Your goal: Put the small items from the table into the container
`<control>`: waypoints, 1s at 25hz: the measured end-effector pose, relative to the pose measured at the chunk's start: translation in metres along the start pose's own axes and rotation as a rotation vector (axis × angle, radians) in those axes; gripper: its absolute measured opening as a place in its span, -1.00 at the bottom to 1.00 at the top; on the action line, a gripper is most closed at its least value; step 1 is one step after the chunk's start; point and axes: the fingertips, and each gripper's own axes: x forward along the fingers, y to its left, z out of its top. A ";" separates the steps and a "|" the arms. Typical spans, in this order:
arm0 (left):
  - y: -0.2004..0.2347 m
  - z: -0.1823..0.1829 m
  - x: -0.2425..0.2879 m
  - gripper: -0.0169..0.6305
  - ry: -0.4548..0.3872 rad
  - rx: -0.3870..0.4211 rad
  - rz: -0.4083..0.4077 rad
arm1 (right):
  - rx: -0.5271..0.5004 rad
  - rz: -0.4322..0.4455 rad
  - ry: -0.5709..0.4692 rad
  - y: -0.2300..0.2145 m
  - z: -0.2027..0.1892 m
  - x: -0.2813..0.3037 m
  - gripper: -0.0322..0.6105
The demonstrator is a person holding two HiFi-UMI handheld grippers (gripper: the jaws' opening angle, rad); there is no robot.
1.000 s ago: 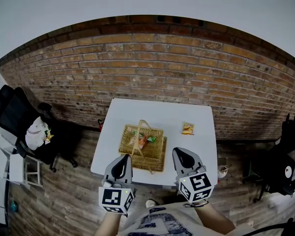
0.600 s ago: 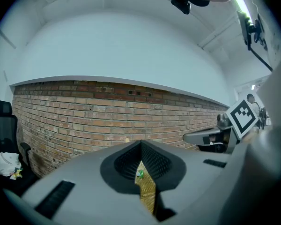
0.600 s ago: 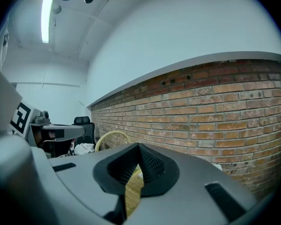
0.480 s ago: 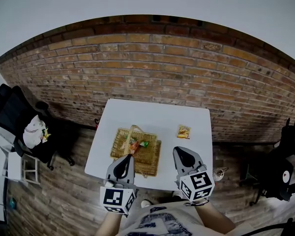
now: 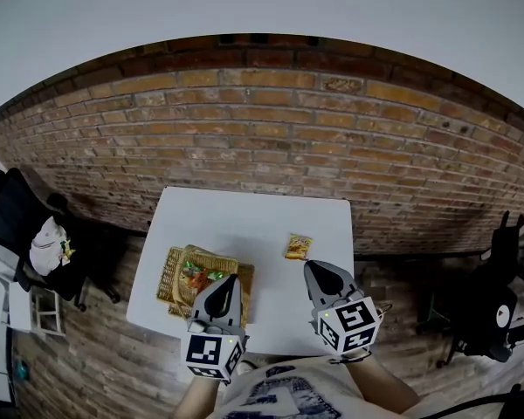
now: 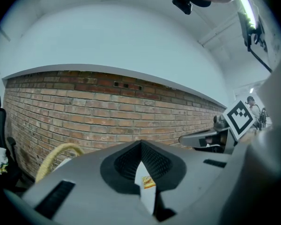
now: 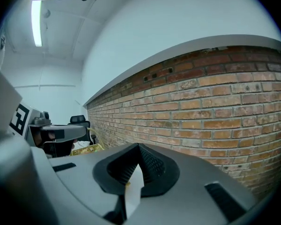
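Bordering edges: white square table (image 5: pixel 244 221) is set w/ its far edge close to the red brick wall (image 5: pixel 262 138); wood-plank floor (image 5: pixel 96 339) is seen past the L, R and near edges.
Open room: bare tabletop is seen across the far half and btw basket and packet; the near-R part is partly covered by the R gripper.
Off-table clutter: black office chair (image 5: pixel 9 221) w/ a white bundle on it stands well apart on the L; black stand (image 5: pixel 498 299) is seen well apart on the R.
Container: flat woven straw basket (image 5: pixel 168 278) is placed on the near-L part of the table, close to the L edge. Orange and green items are seen inside. Its pale hoop handle (image 6: pixel 54 150) is caught in the L gripper view. The near-R corner is hidden behind the L gripper.
Task item: small flat yellow-orange packet (image 5: pixel 298 246) lies alone on the table, R of the basket and apart from it, just beyond the R gripper's tips.
L gripper (image 5: pixel 230 279): seen over the basket's near-R corner; height can't be told. Jaws are clenched tip to tip, nothing gripped.
R gripper (image 5: pixel 313 266): seen over the table's near-R part. Jaws are clenched, nothing gripped.
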 end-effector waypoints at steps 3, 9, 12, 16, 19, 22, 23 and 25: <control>-0.016 -0.004 0.025 -0.80 0.019 0.003 -0.003 | 0.009 0.006 0.013 -0.027 -0.004 0.001 -0.84; -0.036 -0.013 0.069 -0.80 0.049 0.007 0.013 | 0.011 0.027 0.040 -0.074 -0.014 0.005 -0.84; -0.045 -0.018 0.086 -0.80 0.062 0.011 0.021 | 0.011 0.035 0.054 -0.095 -0.020 0.008 -0.84; -0.053 -0.026 0.103 -0.80 0.077 0.009 0.042 | 0.012 0.048 0.069 -0.116 -0.026 0.011 -0.84; -0.058 -0.030 0.114 -0.80 0.082 0.005 0.053 | 0.011 0.063 0.083 -0.125 -0.032 0.014 -0.84; -0.061 -0.033 0.124 -0.80 0.090 0.001 0.061 | 0.008 0.076 0.093 -0.132 -0.036 0.019 -0.84; -0.062 -0.035 0.127 -0.80 0.094 -0.001 0.062 | 0.009 0.080 0.096 -0.134 -0.037 0.020 -0.84; -0.064 -0.039 0.132 -0.80 0.104 -0.004 0.064 | 0.013 0.086 0.102 -0.138 -0.040 0.023 -0.84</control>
